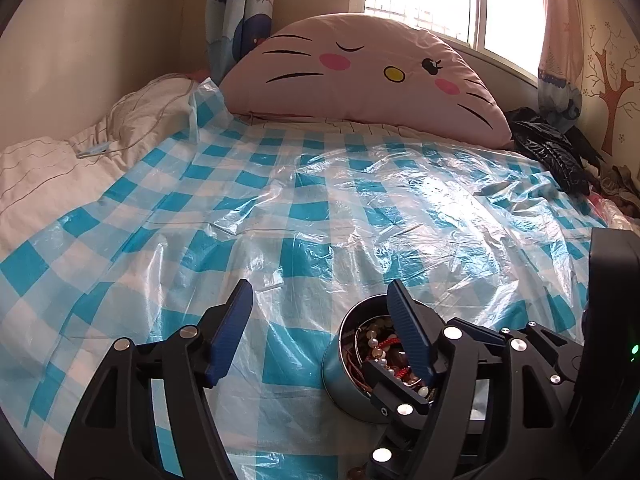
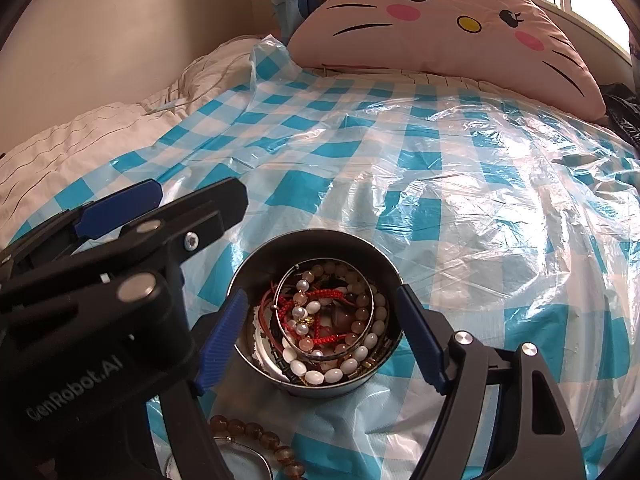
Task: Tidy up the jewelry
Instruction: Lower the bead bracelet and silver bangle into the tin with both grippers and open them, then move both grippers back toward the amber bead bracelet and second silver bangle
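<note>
Round metal tin [image 2: 316,376]: set on the blue-checked plastic sheet [image 2: 460,184] over the bed, filled with beaded bracelets [image 2: 340,360] and a bangle. Right gripper [image 2: 320,340]: fingers spread wide, flanking the tin (contact cannot be told). Left gripper [image 1: 320,320]: fingers released, nothing held. Brown bead strand [image 2: 256,440]: lying just before the tin.

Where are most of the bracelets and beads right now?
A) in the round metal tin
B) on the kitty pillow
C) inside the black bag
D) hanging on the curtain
A: the round metal tin sits on the checkered plastic sheet, filled with the pearl, red-cord and bead bracelets, between the open fingers of the right gripper.
</note>
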